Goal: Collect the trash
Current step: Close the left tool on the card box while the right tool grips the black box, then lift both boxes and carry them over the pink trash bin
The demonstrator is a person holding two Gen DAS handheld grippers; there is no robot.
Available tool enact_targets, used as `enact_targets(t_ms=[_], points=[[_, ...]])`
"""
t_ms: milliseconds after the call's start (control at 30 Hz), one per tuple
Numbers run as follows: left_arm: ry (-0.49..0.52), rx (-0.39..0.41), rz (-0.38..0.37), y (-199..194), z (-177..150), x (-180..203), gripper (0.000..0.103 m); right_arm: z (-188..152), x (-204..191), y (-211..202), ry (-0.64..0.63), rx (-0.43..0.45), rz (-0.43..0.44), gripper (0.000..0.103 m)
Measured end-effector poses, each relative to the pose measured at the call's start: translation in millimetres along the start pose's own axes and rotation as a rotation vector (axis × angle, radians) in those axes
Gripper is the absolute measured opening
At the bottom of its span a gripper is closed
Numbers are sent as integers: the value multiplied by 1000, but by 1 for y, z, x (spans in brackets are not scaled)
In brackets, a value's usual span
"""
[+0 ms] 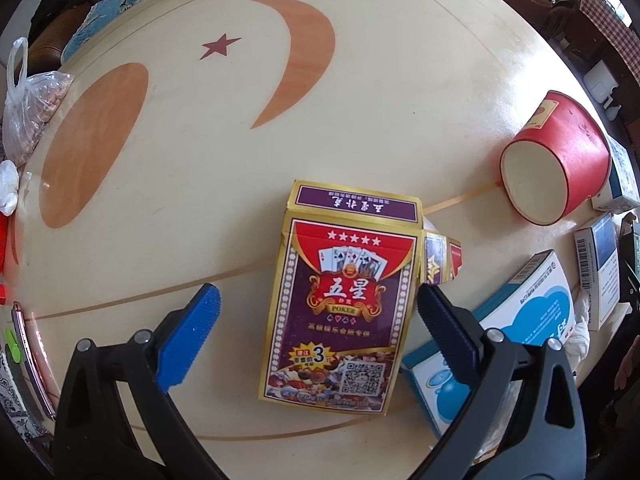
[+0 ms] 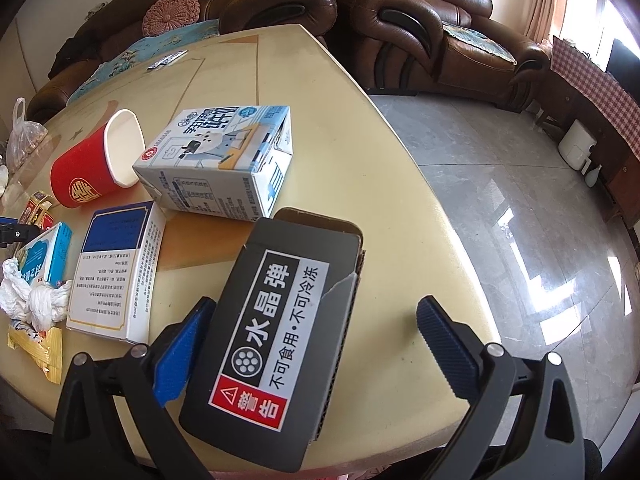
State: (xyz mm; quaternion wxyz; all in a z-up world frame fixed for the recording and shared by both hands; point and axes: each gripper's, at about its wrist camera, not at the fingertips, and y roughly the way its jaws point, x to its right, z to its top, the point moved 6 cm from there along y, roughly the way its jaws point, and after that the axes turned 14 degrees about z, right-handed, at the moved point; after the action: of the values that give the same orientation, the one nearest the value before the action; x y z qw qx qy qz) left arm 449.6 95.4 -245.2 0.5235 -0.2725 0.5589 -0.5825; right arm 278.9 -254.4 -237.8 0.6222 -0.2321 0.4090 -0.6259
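Our left gripper (image 1: 318,304) is spread wide over one card box (image 1: 338,300); it lies flat, pointing to 12 o'clock, flap open. One red cup (image 1: 560,160) lies tipped at 2 o'clock, nothing inside. Our right gripper (image 2: 316,320) is spread wide around one black box (image 2: 276,328), pointing to 1 o'clock.

Below my right tool (image 2: 316,320), the black box (image 2: 276,332) hides its own lower end behind the left finger. Right of my left tool (image 1: 318,304), the blue-and-white carton (image 1: 520,320) is partly covered; its print is unreadable.
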Motion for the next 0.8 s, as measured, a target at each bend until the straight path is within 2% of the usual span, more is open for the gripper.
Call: enact_targets(t_ms=[100,167,233,267,367,633,800], points=[[9,19,15,-4,-6,3,97,-1,-1,-2,1,20,-8,95],[26,35,4,-8,-6,7,86,-3,-5,-6,-14,43,-4,84],[39,39,-20,-12,-6,11,76,-4,-15,-9,-36,51,11,61],[40,38,-29,-14,-5,12,70,-4,-18,-9,-42,50,9,56],[36,25,-31,-16,-3,13,62,-4,-19,-10,-34,56,14,53],[-45,-10,-18,-11,1,-10,61,-1,-22,-19,-88,77,-3,52],[-81,17,-7,-24,0,-20,61,7,-28,-32,-105,109,12,52]])
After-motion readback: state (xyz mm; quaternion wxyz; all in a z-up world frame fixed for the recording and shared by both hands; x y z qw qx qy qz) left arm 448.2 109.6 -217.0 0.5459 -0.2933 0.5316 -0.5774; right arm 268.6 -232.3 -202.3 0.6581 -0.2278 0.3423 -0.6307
